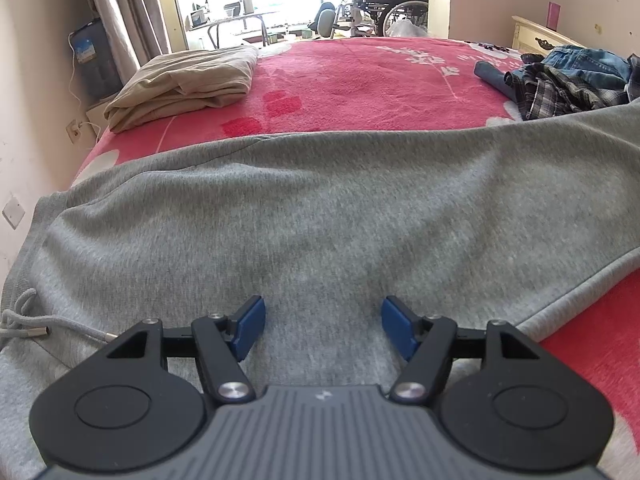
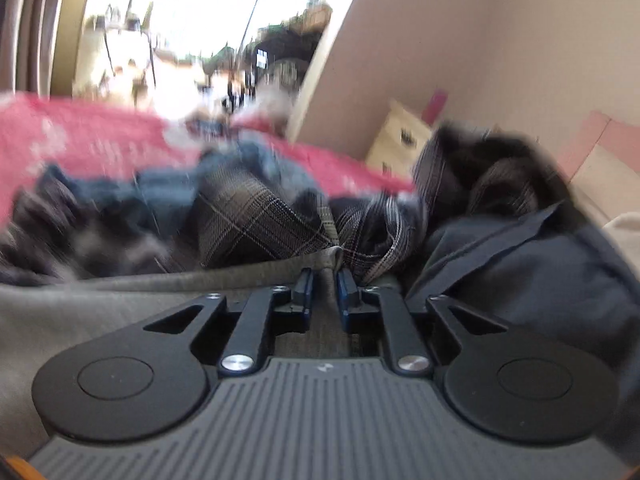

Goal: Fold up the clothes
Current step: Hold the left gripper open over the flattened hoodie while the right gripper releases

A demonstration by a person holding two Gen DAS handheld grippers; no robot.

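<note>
Grey sweatpants [image 1: 304, 208] lie spread across the red blanket, their drawstring [image 1: 28, 326] at the left near the waistband. My left gripper [image 1: 323, 328] hovers open just above the grey fabric, with nothing between its blue pads. In the blurred right wrist view, my right gripper [image 2: 325, 286] is shut on a pinch of the grey sweatpants [image 2: 120, 296], close against a heap of dark clothes.
A folded beige garment [image 1: 188, 84] rests at the far left of the red blanket [image 1: 360, 80]. A pile of plaid shirt [image 1: 560, 88] and jeans [image 1: 588, 60] sits far right; the plaid clothes [image 2: 256, 220] and a dark navy garment [image 2: 520, 264] show again by the right gripper. Walls flank both sides of the bed.
</note>
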